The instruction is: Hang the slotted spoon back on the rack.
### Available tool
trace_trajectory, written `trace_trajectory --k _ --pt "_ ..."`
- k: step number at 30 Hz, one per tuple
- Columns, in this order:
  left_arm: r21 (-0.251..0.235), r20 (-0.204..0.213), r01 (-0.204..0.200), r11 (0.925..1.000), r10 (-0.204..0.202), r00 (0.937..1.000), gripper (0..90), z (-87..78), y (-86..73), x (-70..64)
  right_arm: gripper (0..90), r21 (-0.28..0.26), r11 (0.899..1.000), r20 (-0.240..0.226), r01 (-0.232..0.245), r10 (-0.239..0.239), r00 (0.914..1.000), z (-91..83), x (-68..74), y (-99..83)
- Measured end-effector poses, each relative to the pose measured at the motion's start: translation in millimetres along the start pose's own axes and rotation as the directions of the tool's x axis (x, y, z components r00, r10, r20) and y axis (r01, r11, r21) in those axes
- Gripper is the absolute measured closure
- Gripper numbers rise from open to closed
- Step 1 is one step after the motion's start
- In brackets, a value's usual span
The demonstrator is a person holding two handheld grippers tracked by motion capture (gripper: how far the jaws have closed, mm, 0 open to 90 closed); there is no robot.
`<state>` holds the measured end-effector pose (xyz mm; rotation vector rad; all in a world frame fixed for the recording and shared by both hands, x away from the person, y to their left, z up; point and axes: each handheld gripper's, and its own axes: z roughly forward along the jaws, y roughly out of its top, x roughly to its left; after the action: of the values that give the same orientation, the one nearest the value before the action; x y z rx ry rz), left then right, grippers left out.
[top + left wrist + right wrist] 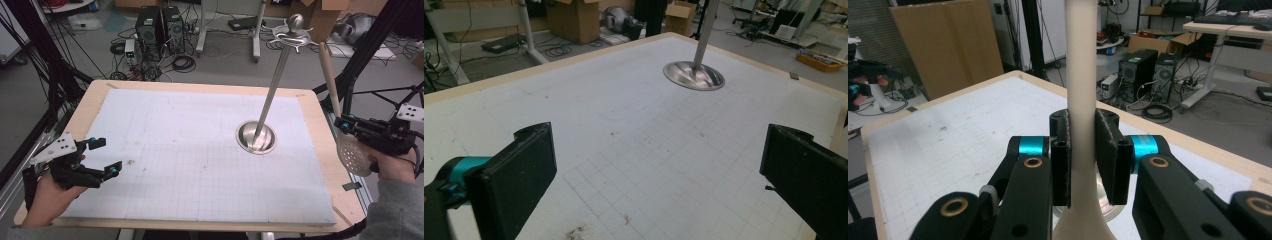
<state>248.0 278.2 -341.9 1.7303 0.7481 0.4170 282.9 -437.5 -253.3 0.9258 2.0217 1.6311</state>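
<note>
The right gripper (345, 123) is held at the right edge of the desk (95, 100), just past the white gridded mat (190, 150). Its jaws are closed on the handle of a cream slotted spoon (334, 95), gripping it low on the shaft, close above the bowl. In the right gripper view the two pads press against either side of the pale handle (1081, 90), which passes straight up between them. In the high view the perforated bowl (352, 152) hangs below the jaws, over the desk's wooden border, and the handle rises up and slightly to the left, tip uppermost. The spoon touches nothing but the jaws.

The left gripper (109, 157) is held over the near-left corner of the mat. Its jaws stand wide apart with nothing between them; the left gripper view shows bare mat between the two black pads (524, 170). It is well apart from the spoon and from the other gripper.

A metal utensil stand (272, 95) is on the mat right of centre. Its round base (256, 138) sits flat, and its pole rises to a ball top with a ring of hooks just under it. No item hangs on the hooks. The spoon's handle tip is near the stand's top in the high view, but apart from it.
</note>
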Motion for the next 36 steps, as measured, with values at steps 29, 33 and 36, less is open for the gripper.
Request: trace_trajectory --k 29,33,36 --pt "-0.004 -0.006 0.005 1.0 -0.005 1.0 2.0 -2.6 0.3 1.1 77.6 0.018 0.999 0.0 -0.027 0.027 0.9996 8.1 -8.2 -0.2" --pt "-0.01 -0.009 0.008 0.9999 -0.008 0.9999 2.0 -4.8 0.4 1.9 77.6 0.016 1.0 -0.005 -0.024 0.024 0.9997 10.3 -8.6 -1.0" --pt "-0.01 -0.011 0.008 0.9999 -0.008 0.9999 2.0 -5.1 0.4 1.9 77.6 0.027 0.999 -0.013 -0.026 0.027 0.9996 12.1 -7.8 -0.8"
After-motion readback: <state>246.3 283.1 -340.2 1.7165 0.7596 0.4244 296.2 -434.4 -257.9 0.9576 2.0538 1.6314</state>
